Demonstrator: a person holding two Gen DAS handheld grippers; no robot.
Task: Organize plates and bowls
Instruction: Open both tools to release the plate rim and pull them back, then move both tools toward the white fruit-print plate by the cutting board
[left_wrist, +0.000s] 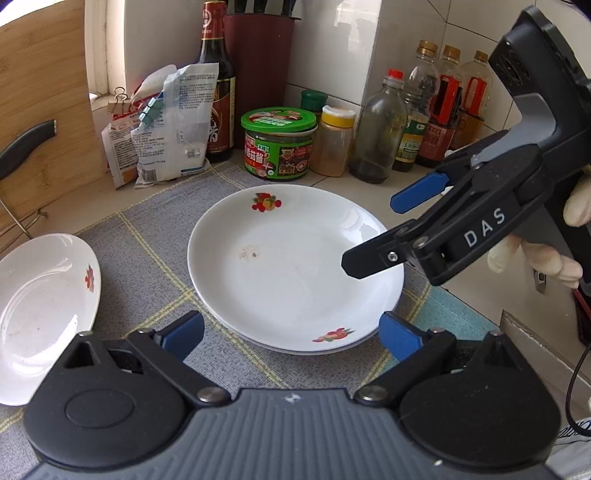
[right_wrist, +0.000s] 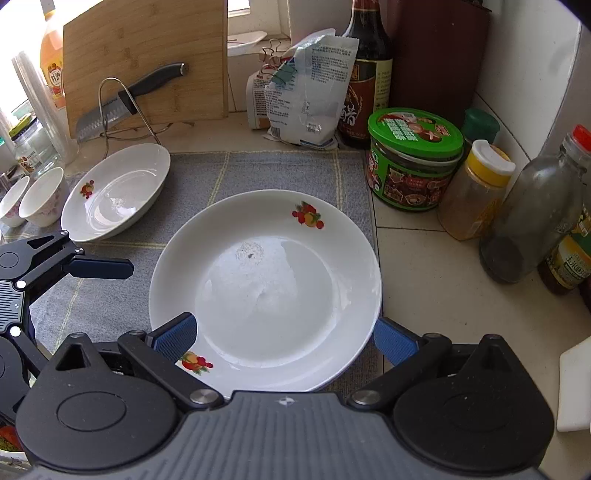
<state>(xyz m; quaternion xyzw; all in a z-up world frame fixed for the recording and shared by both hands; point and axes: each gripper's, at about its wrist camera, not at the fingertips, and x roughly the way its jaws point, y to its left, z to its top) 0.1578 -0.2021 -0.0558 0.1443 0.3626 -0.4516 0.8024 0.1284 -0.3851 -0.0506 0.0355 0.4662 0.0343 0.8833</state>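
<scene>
Both grippers open over the plates; nothing held.

Left to right: two cups (right_wrist: 31, 201) at mat (right_wrist: 280, 170) edge, empty as far as I can see. Side plate (right_wrist: 114, 192) tilted, one rim propped, faint residue inside. My left gripper (left_wrist: 291, 334) open, short of the stack (left_wrist: 295, 266), which sits mid-mat: top plate on another, small speck inside, otherwise empty. My right gripper (right_wrist: 284, 334) open, straddling its near rim. I'd pinch the side plate's raised rim, keep it level, lower centred onto the stack.

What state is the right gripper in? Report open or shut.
Open. The right gripper has its blue pads spread wide over the plate, gripping nothing.
</scene>
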